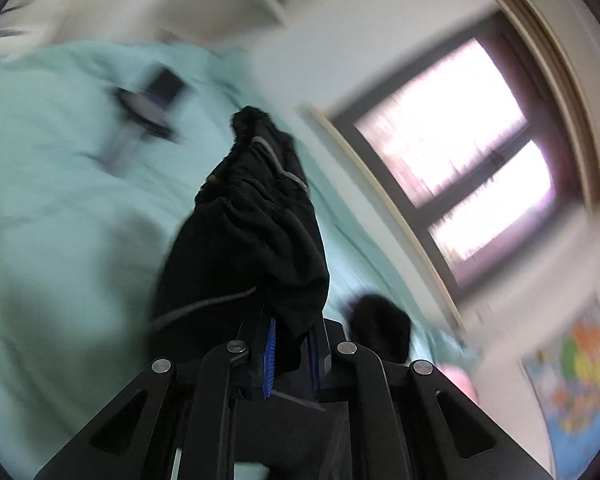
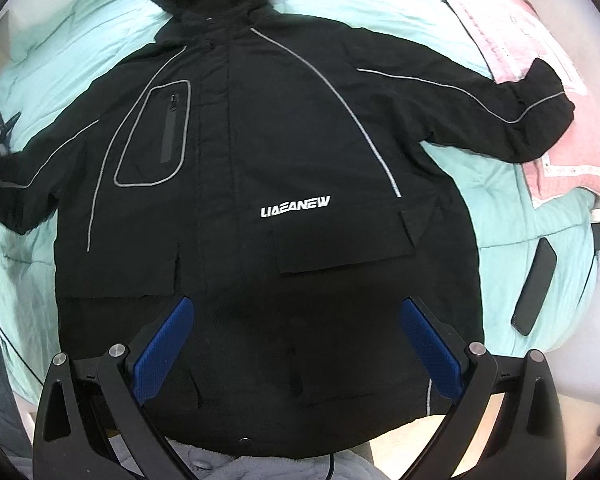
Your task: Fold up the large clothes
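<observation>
A black hooded jacket (image 2: 260, 160) with grey piping and a white logo lies front-up, spread flat on a teal bed (image 2: 520, 208), both sleeves stretched outward. My right gripper (image 2: 296, 302) hovers open over the jacket's lower front and points down at it, its blue pads (image 2: 164, 344) wide apart with nothing gripped between them. In the blurred left wrist view, my left gripper (image 1: 292, 344) is shut on a bunched fold of the jacket's black fabric (image 1: 252, 216), which is lifted off the bed and runs away from the fingers.
A pink quilt (image 2: 540, 80) lies under the jacket's right sleeve. A black phone (image 2: 534, 288) rests on the bed's right side. A window (image 1: 460, 148) and a colourful map (image 1: 572, 380) are on the wall beyond the bed. Grey fabric (image 2: 220, 464) lies at the near edge.
</observation>
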Demonstrator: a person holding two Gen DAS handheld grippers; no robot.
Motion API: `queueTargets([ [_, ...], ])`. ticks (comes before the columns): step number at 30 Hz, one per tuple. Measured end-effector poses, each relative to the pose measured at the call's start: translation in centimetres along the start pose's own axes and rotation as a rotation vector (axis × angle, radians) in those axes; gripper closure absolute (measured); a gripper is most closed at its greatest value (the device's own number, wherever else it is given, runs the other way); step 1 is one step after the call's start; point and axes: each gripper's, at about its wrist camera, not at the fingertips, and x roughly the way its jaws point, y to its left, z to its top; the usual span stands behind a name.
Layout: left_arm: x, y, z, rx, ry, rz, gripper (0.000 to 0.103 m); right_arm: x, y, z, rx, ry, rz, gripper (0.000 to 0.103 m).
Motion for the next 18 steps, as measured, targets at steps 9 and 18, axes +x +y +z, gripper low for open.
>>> queueTargets([
  [9, 10.6, -8.0, -10.3, 0.286, 0.317, 0.073, 0.082, -0.5, -2.7, -0.5, 0.088, -0.012, 0.000, 0.000],
  [18, 16.8, -7.8, -15.3, 0.434, 0.528, 0.238, 0.042, 0.0, -2.2, 0.8, 0.087, -0.019, 0.052, 0.000],
])
